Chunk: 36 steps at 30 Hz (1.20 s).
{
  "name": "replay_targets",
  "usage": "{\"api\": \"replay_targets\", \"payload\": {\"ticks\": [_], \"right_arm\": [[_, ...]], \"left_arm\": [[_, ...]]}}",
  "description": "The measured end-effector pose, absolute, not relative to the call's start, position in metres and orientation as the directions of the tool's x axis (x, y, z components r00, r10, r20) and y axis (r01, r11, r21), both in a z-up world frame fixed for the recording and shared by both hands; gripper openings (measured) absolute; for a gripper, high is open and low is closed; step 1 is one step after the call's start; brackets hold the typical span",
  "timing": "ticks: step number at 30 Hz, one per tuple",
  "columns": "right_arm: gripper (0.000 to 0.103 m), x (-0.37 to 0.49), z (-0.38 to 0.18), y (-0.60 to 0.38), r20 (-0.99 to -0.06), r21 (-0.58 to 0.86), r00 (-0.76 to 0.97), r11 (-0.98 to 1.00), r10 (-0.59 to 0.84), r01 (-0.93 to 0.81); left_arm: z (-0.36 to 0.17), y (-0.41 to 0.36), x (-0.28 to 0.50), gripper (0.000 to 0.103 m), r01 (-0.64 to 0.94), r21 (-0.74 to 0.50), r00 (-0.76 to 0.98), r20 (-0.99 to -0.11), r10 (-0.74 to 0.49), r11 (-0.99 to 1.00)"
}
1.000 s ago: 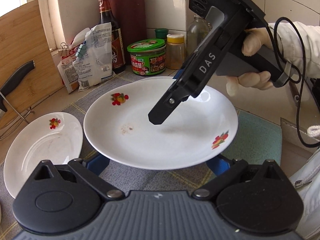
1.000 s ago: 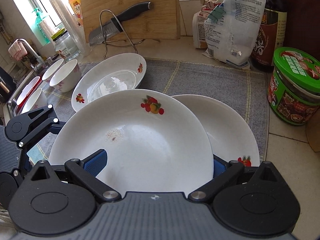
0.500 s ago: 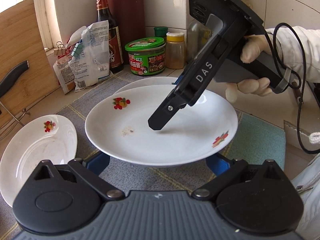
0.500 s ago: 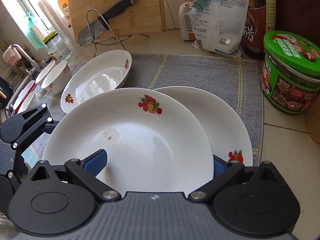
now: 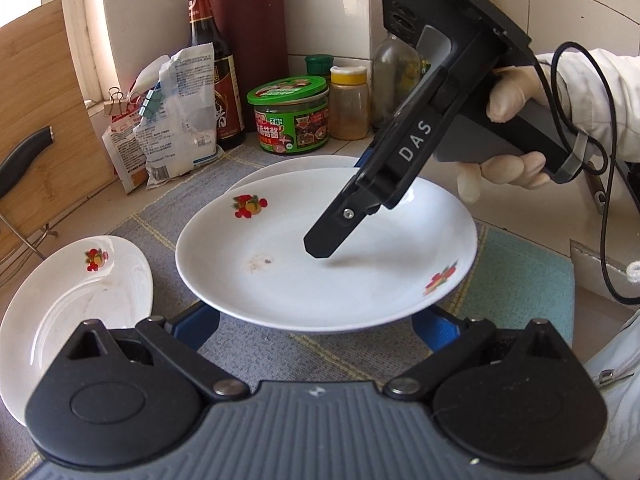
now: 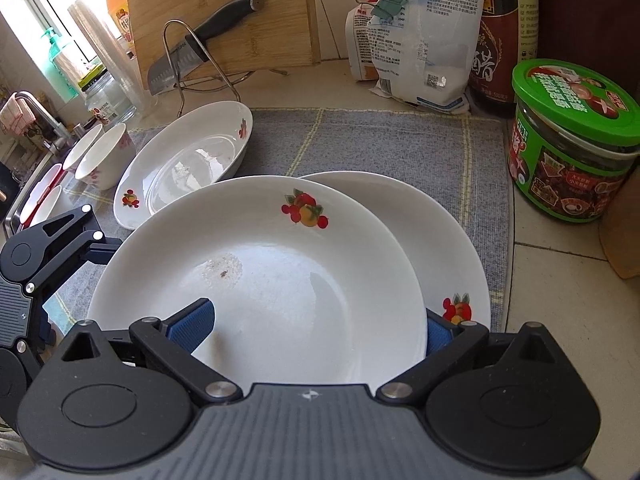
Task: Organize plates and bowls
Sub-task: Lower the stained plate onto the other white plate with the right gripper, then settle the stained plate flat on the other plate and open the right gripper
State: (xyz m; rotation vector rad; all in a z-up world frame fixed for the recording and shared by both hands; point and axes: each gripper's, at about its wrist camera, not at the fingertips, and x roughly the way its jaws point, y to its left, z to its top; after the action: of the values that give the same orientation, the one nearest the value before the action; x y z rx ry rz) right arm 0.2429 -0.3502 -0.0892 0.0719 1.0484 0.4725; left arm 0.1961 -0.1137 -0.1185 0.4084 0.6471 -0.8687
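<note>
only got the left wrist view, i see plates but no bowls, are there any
Observer: Yes. The right wrist view shows two bowls at the mat's left end, towards the tap.
Operator: is the right gripper really on the top plate
Observer: It looks so. One blue pad is over its inside and the other is beyond its rim.
Operator: whats under it
Observer: A second plate on the mat, offset to the right, with a fruit print at its near rim.
</note>
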Motion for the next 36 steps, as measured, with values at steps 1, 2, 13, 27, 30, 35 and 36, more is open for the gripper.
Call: {"api": "replay_targets", "payload": {"ticks": [1,2,13,27,30,35,36], "right_arm": [[0.103,0.243,-0.089,-0.35,-0.817,0.277,0.409,0.899,0.406,-0.339],[0.103,0.242,-0.089,-0.351,-0.819,0.274,0.409,0.901,0.402,-0.337],[0.103,0.235,-0.087,-0.357,-0.821,0.266,0.423,0.913,0.383,-0.31],[0.103,0.225,-0.083,-0.362,-0.818,0.279,0.423,0.912,0.389,-0.3],[0.103,0.223,-0.082,-0.363,-0.818,0.281,0.423,0.912,0.39,-0.297],[0.103,0.221,-0.081,-0.363,-0.817,0.285,0.421,0.911,0.393,-0.296],[0.103,0.22,-0.08,-0.364,-0.817,0.287,0.421,0.911,0.393,-0.295]], "left_arm": [[-0.119,-0.114,0.196,0.101,0.806,0.074,0.476,-0.671,-0.569,0.587],[-0.119,-0.115,0.196,0.102,0.807,0.077,0.477,-0.67,-0.569,0.586],[-0.123,-0.116,0.199,0.101,0.813,0.078,0.473,-0.667,-0.576,0.577],[-0.124,-0.115,0.199,0.101,0.814,0.085,0.477,-0.663,-0.577,0.574],[-0.124,-0.114,0.2,0.101,0.812,0.085,0.477,-0.665,-0.574,0.577],[-0.125,-0.114,0.201,0.101,0.809,0.088,0.481,-0.667,-0.569,0.581],[-0.125,-0.114,0.201,0.101,0.809,0.088,0.481,-0.668,-0.568,0.581]]}}
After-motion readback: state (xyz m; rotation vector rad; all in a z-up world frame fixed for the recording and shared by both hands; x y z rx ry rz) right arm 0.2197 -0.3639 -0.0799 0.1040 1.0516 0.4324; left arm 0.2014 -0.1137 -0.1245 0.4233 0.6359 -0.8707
